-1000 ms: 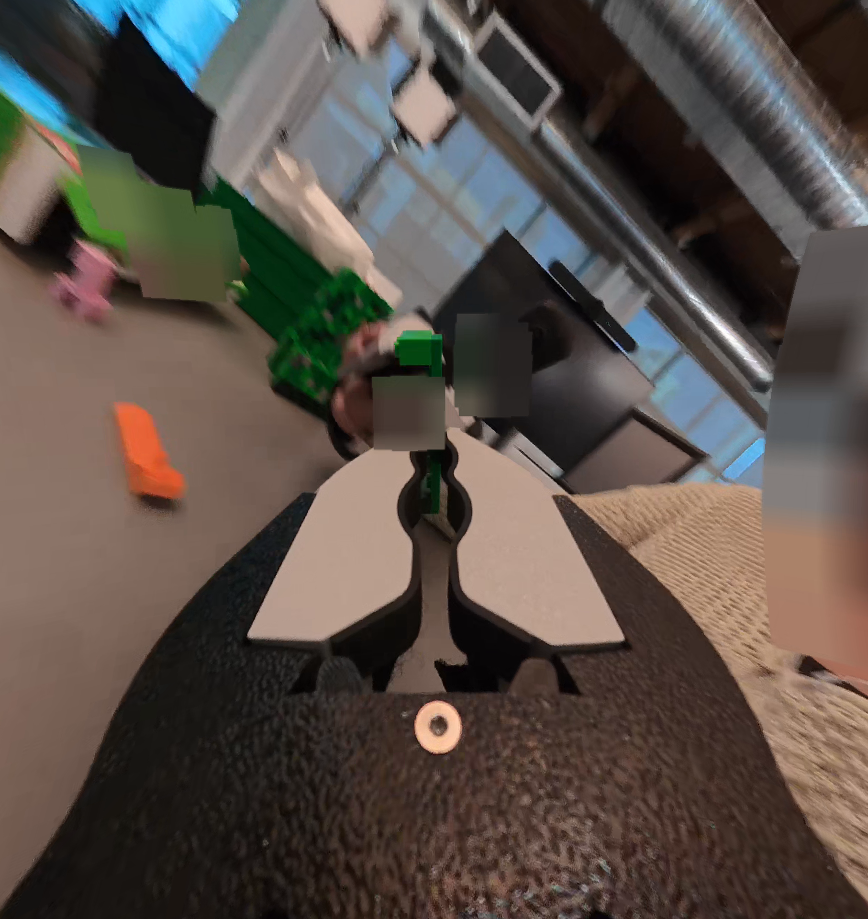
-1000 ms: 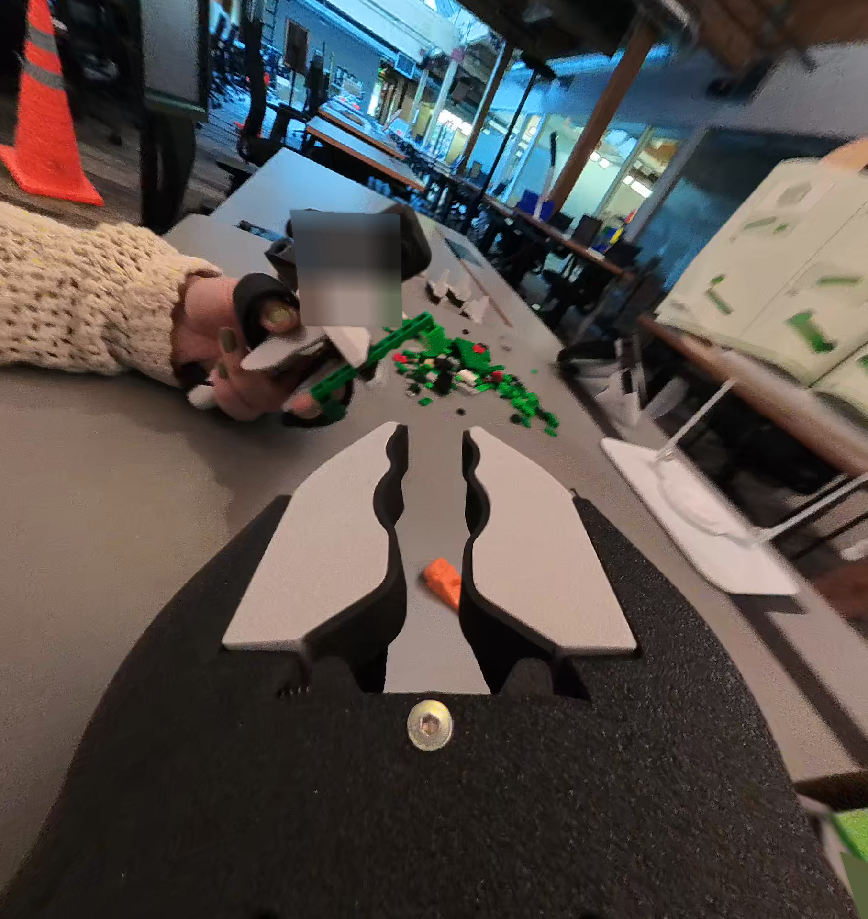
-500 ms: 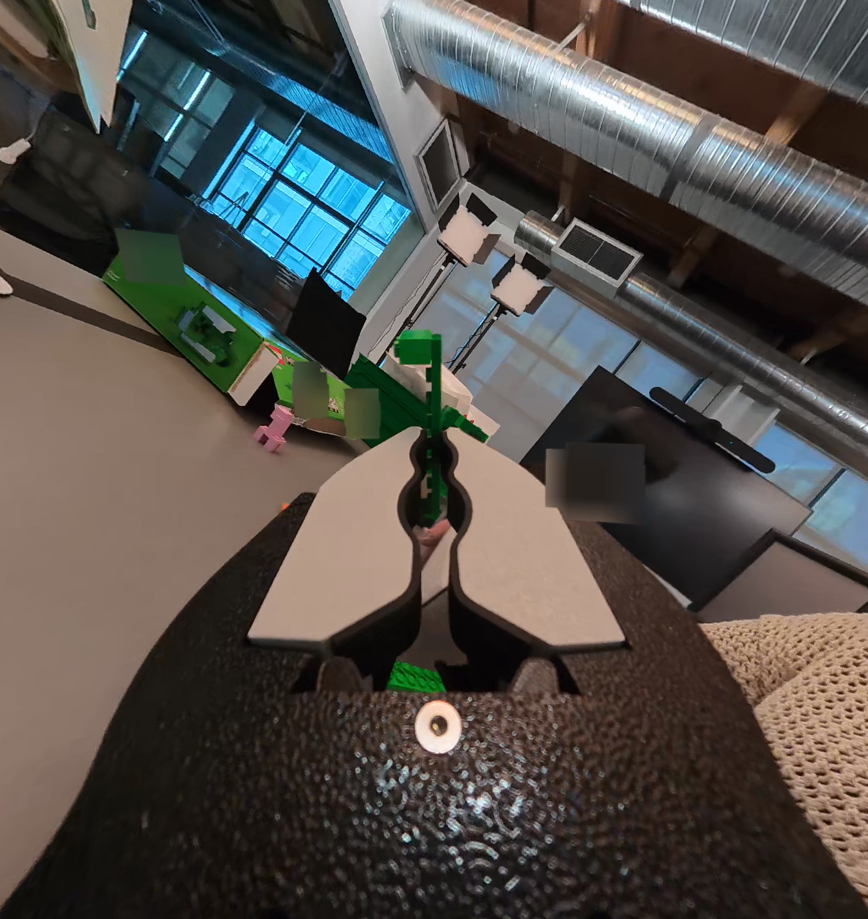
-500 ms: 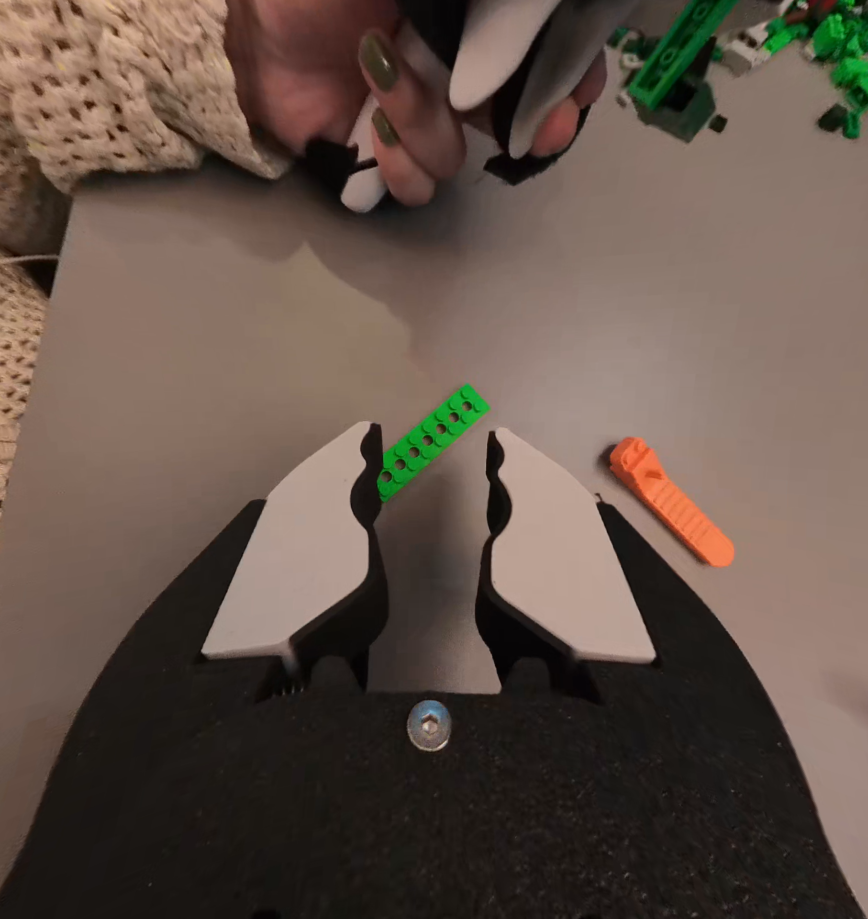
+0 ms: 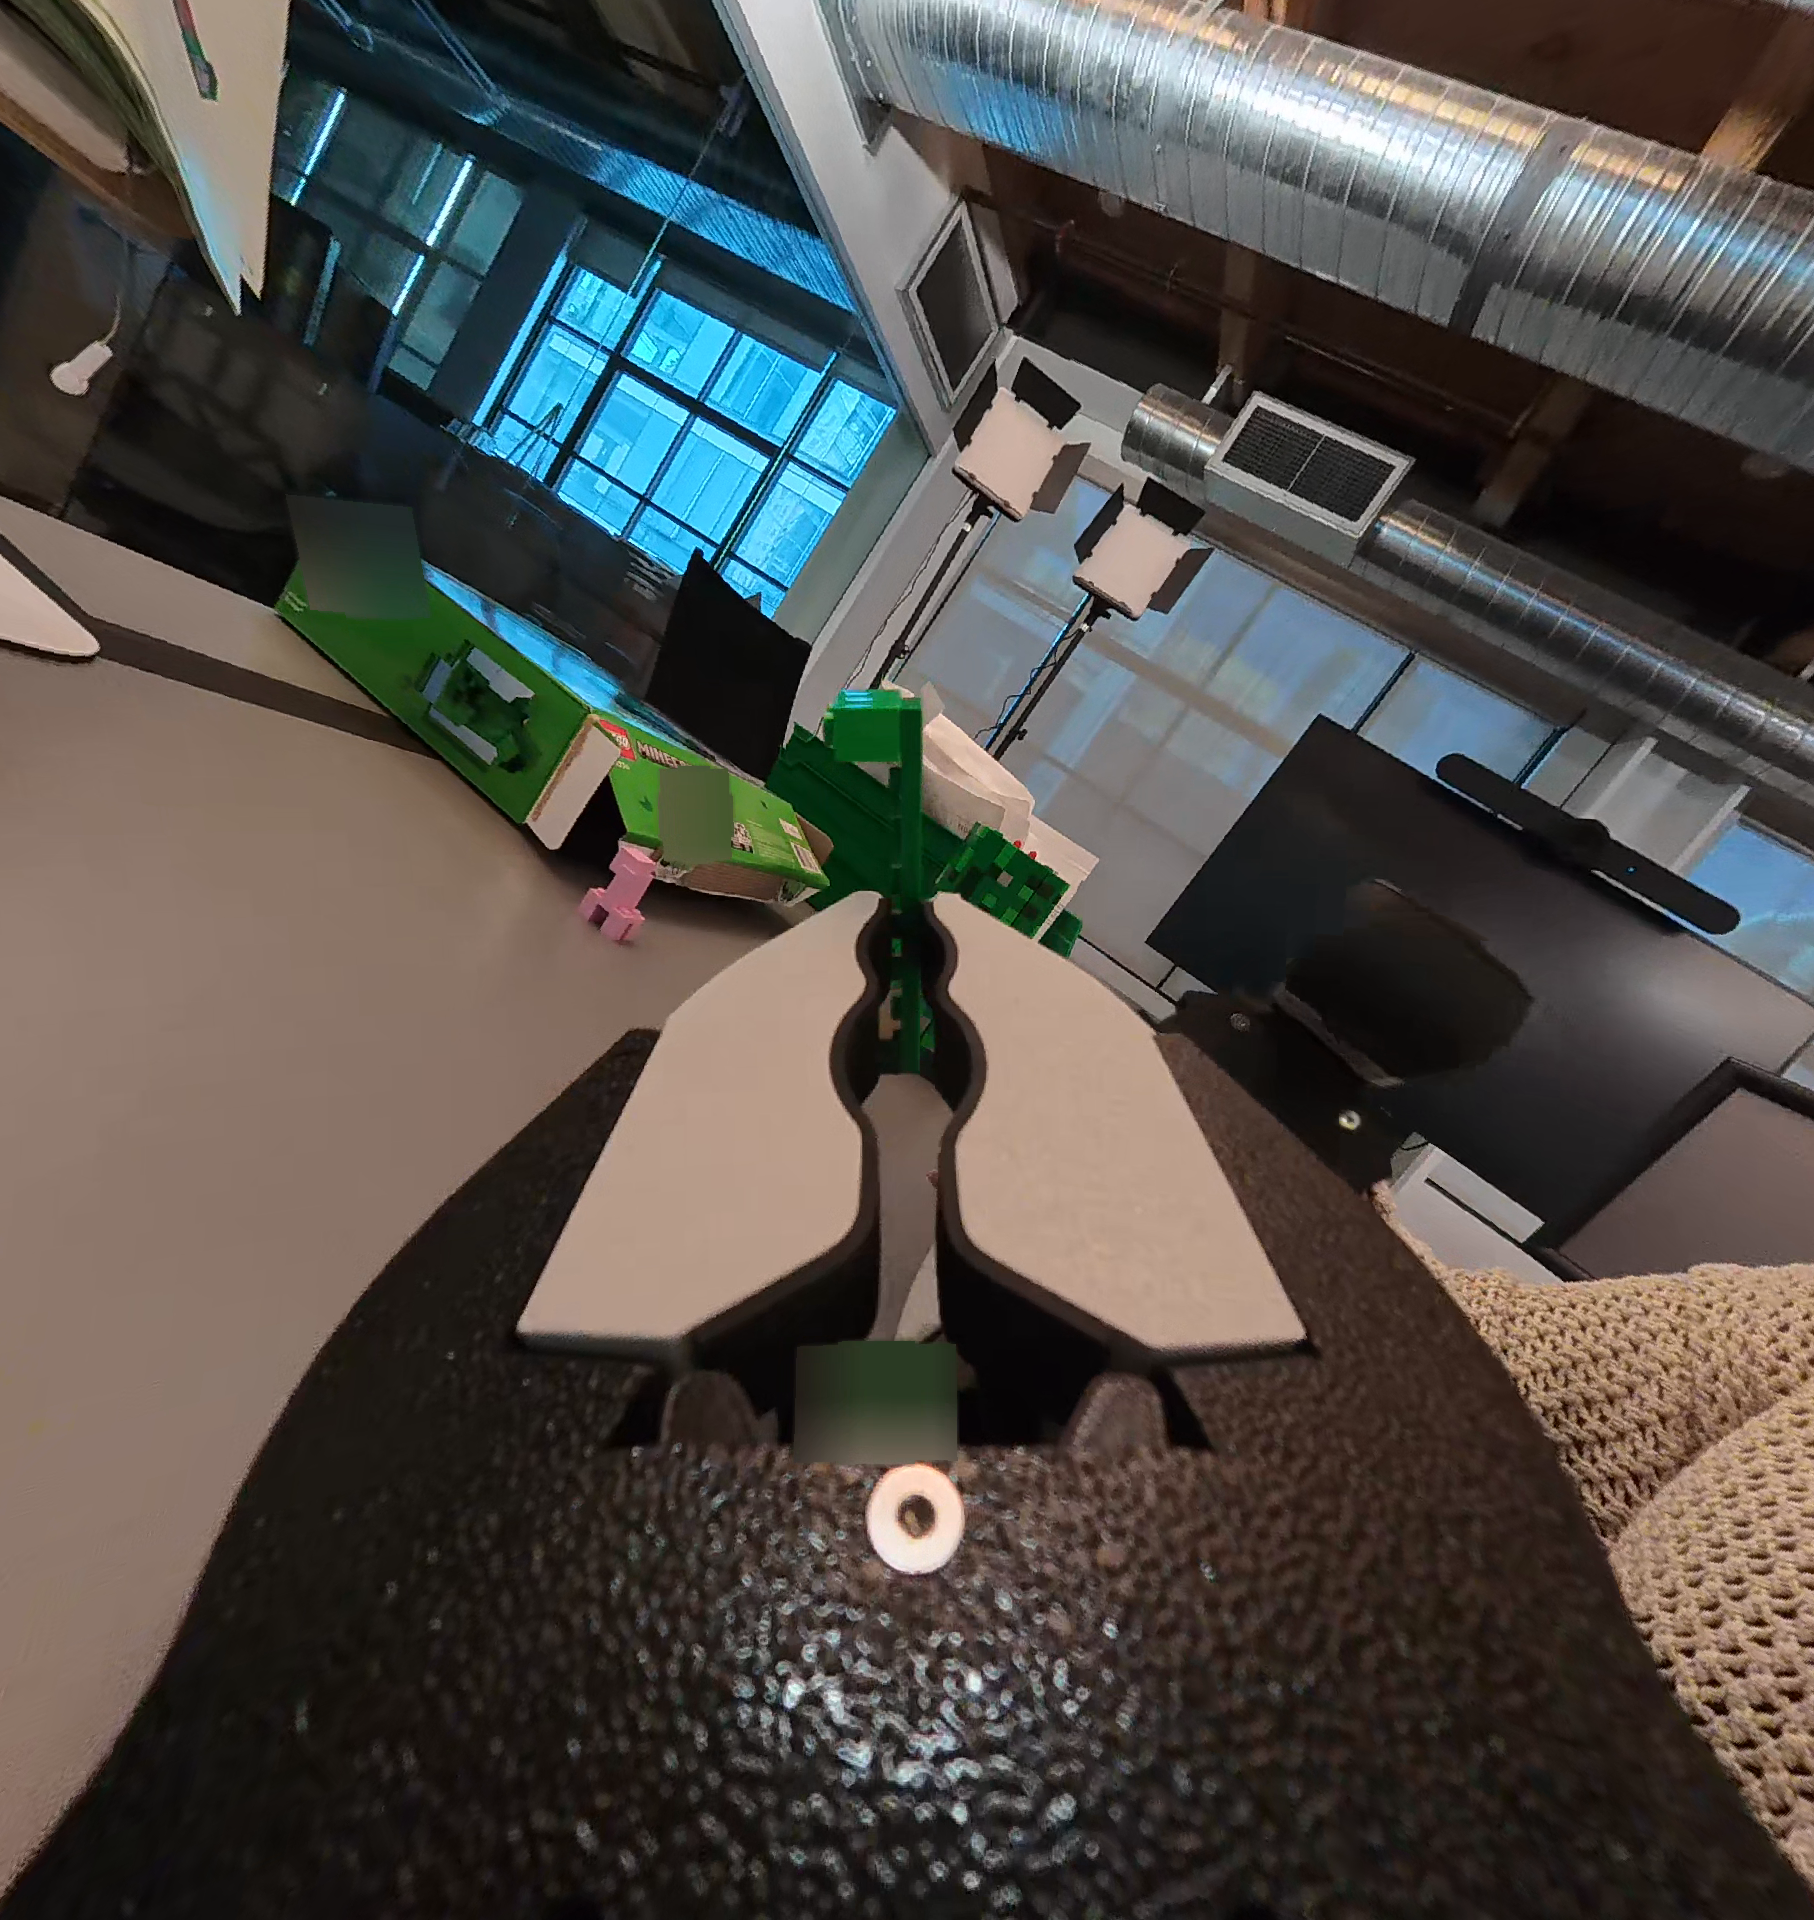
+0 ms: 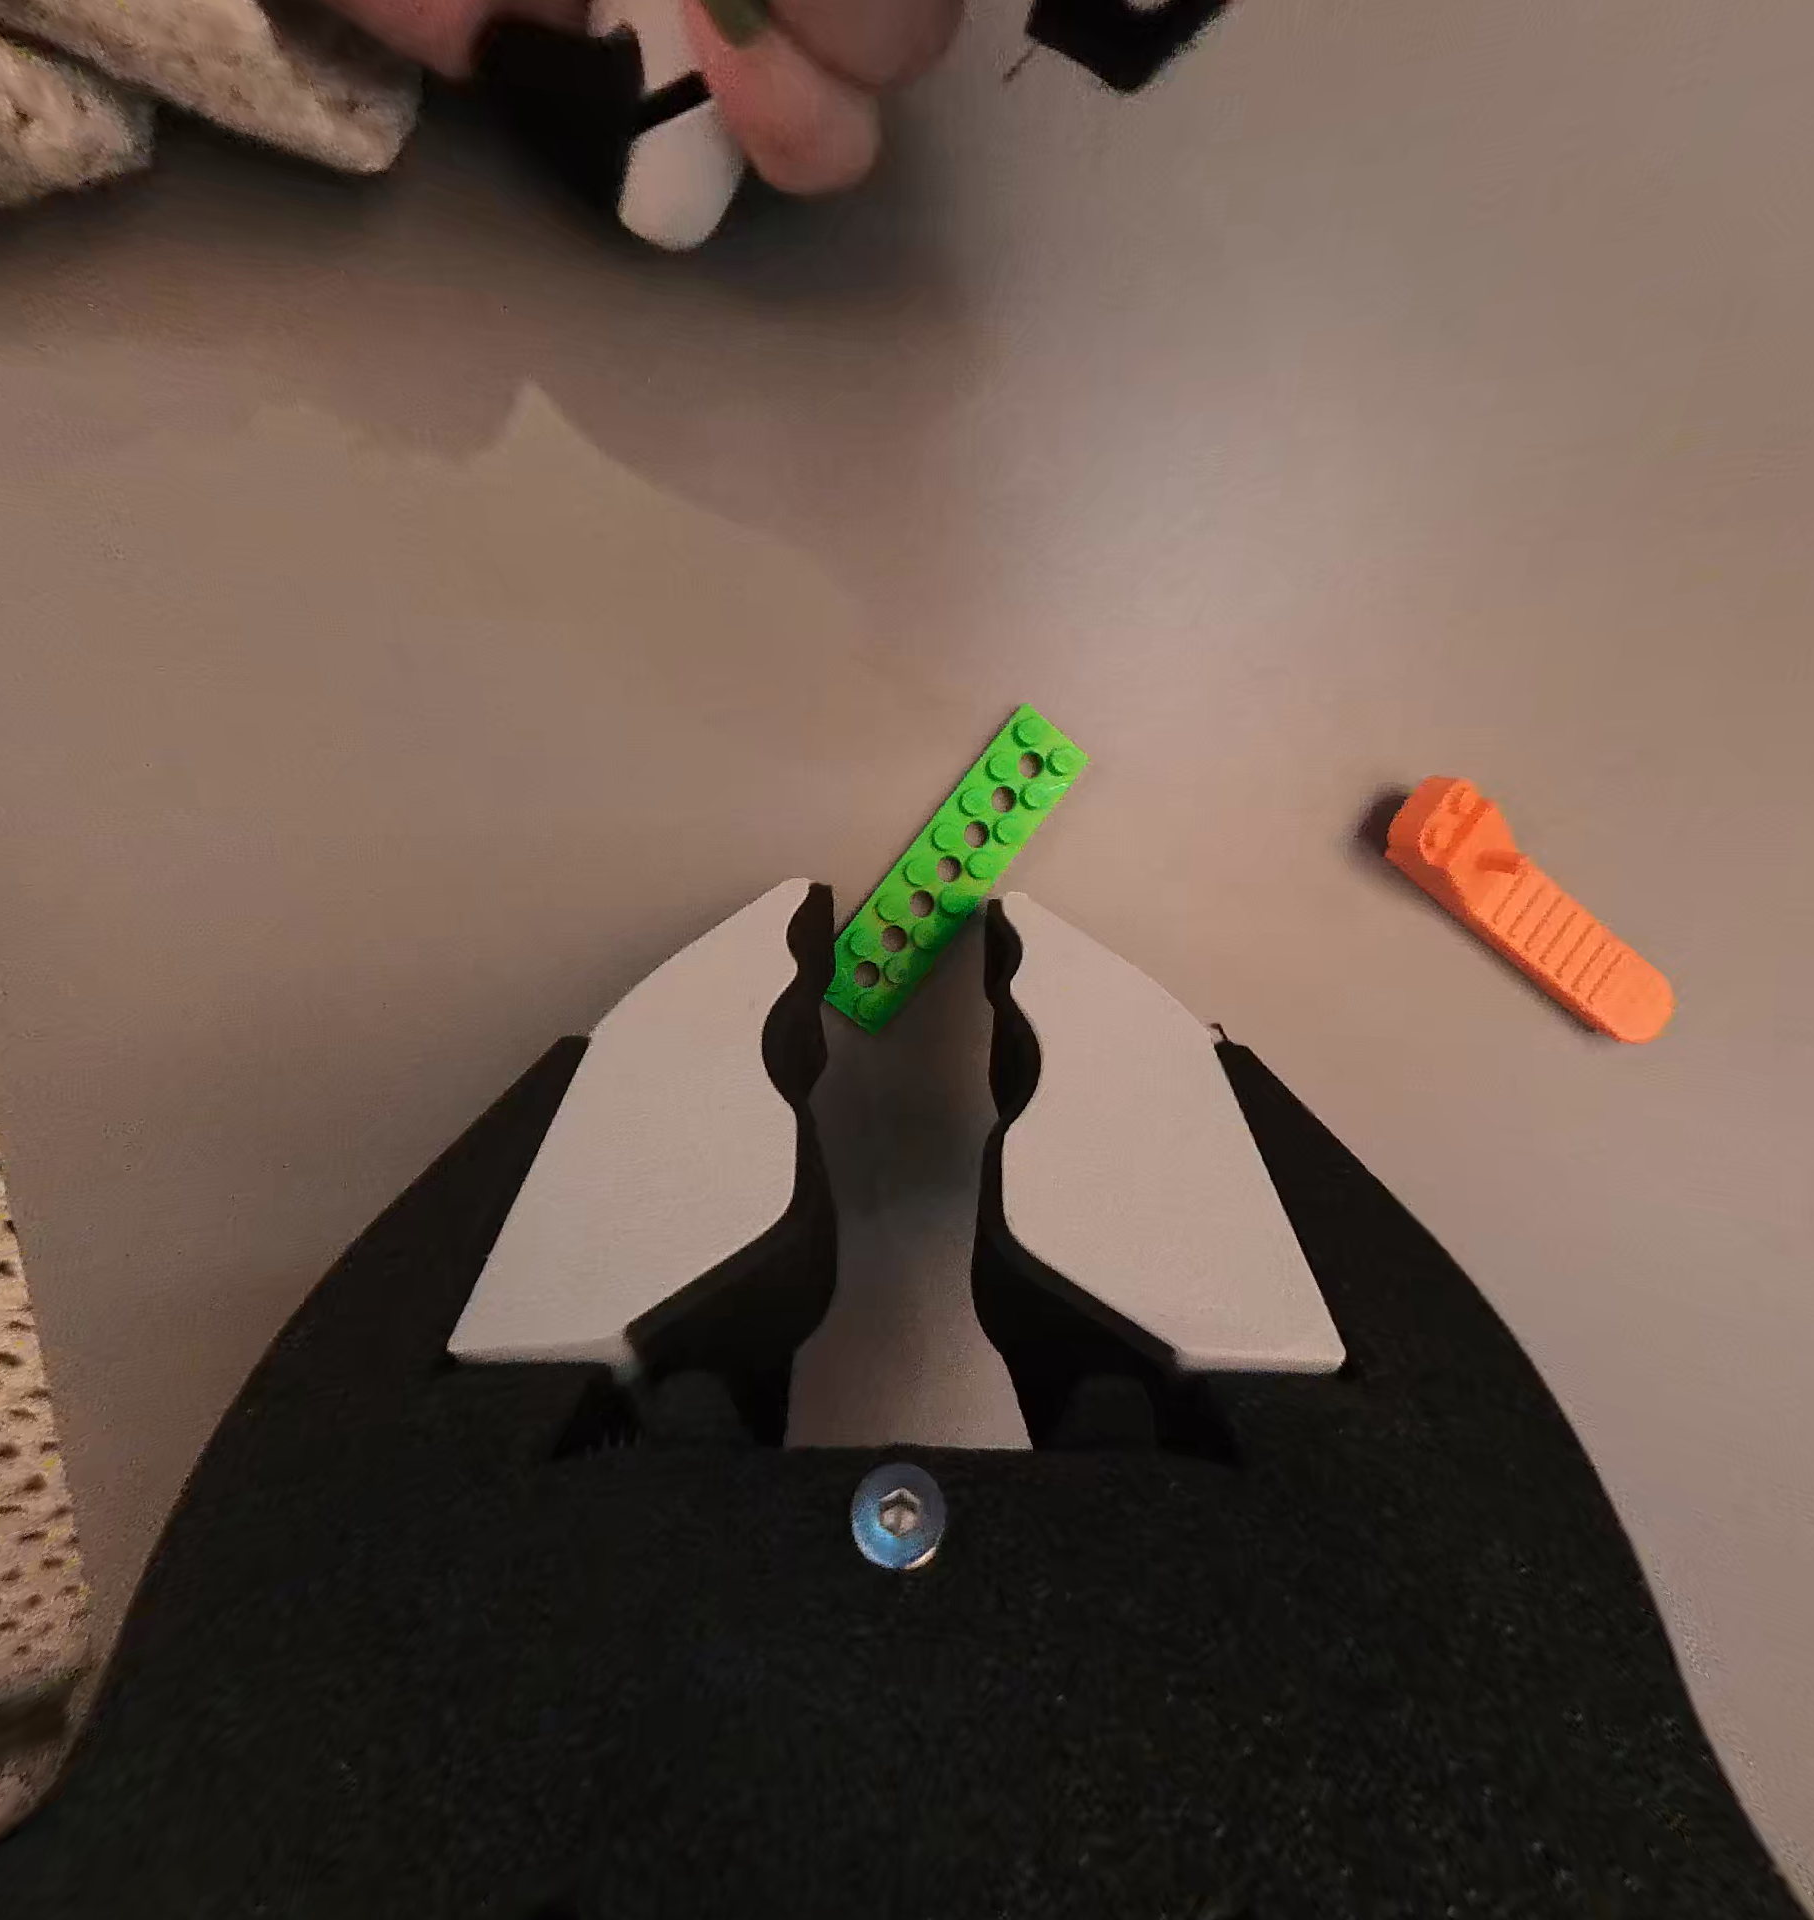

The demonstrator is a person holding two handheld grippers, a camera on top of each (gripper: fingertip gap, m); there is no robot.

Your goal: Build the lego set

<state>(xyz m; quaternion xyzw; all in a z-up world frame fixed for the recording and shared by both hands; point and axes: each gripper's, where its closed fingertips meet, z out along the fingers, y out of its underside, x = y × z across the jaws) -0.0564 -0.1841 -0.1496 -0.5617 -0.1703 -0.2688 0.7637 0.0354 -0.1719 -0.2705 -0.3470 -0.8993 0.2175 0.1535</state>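
Observation:
My left gripper (image 5: pixel 908 914) is shut on a thin dark green lego assembly (image 5: pixel 898 821) that stands upright out of the fingertips, with a green block at its top. My right gripper (image 6: pixel 908 899) is open and points down at the grey table (image 6: pixel 467 727). A bright green plate with holes (image 6: pixel 950 873) lies flat and diagonal on the table, its lower end between my right fingertips. The hand holding the left gripper (image 6: pixel 799 114) shows at the top of the right wrist view.
An orange brick separator (image 6: pixel 1526 914) lies on the table to the right of the plate. In the left wrist view a green lego box (image 5: pixel 467 686), a pink figure (image 5: pixel 622 894) and a green built model (image 5: pixel 1007 883) stand at the back. A knit sleeve (image 5: pixel 1661 1455) is at right. The tips of one gripper are about 15 cm away from the tips of the other. The orange brick separator (image 6: pixel 1526 914) lies around 10 cm away from my right fingertips.
My right gripper has come down closer over the bright green plate, whose lower end now lies between the fingertips. My left gripper still holds the dark green assembly and has shifted only slightly.

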